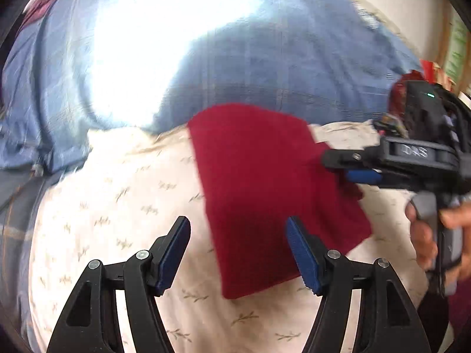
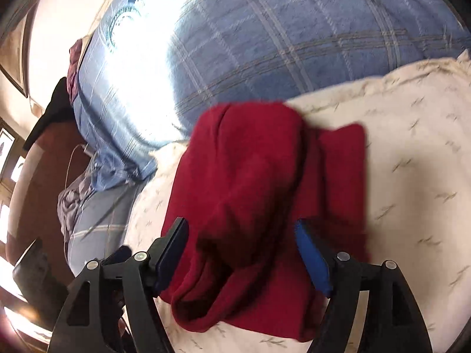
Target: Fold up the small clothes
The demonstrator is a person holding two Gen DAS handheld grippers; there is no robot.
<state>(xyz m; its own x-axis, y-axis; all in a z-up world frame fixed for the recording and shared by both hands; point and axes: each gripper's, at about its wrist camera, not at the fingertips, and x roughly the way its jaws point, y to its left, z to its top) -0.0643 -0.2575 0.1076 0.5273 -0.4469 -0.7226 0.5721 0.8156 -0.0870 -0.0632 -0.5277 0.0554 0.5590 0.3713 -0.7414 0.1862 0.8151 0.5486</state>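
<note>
A dark red garment lies folded into a rough rectangle on a cream sheet with a leaf print. My left gripper is open and empty, hovering over the garment's near left edge. My right gripper enters from the right at the garment's right edge. In the right wrist view the garment lies bunched in layers, with a rolled fold between the open fingers of my right gripper. The fingers do not clamp the cloth.
A blue plaid quilt is heaped behind the garment, with strong glare on it. It also shows in the right wrist view. A person's hand holds the right gripper's handle. A brown floor and dark objects lie left of the bed.
</note>
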